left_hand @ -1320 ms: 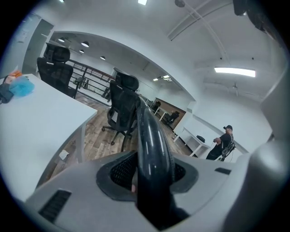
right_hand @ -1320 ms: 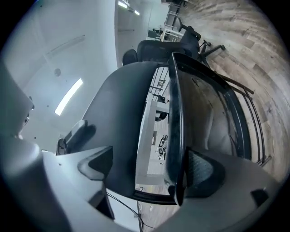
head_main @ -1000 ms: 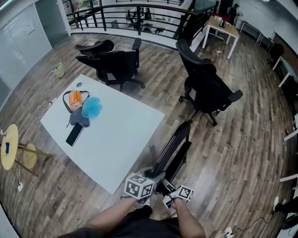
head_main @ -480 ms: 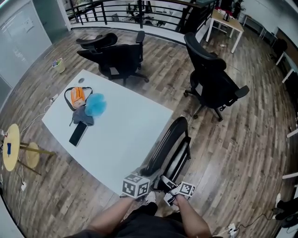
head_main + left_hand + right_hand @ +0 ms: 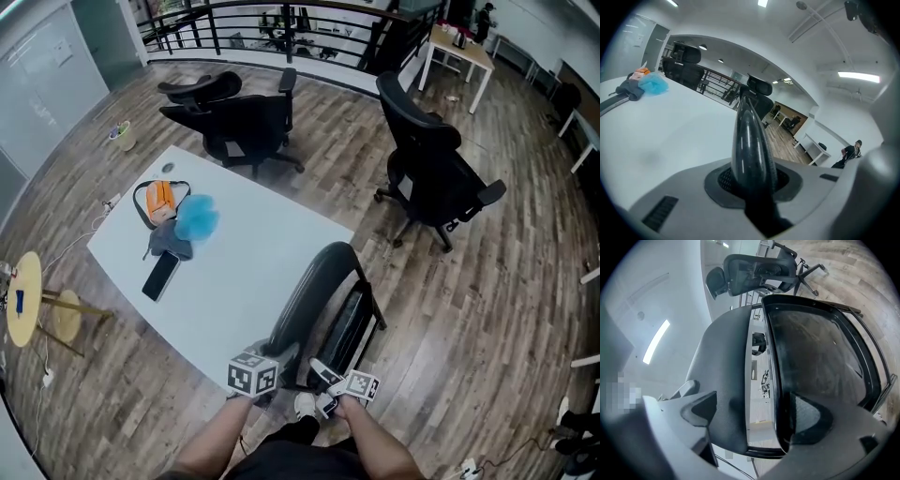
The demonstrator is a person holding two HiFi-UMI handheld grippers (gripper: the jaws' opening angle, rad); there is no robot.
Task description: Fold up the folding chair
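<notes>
- The folding chair (image 5: 323, 286), edge-on a second ago, now shows its broad curved back and leans nearer the person, just beside the near corner of the white desk (image 5: 253, 272).
- Both tools have slid lower and leftward with it.
- The left tool (image 5: 274, 364) is closing, its pads on the chair's black top edge.
- The right tool (image 5: 325, 373) clamps back and seat together, with a narrow gap between them.
- The fold looks nearly done; pressing the panels flush likely remains.
</notes>
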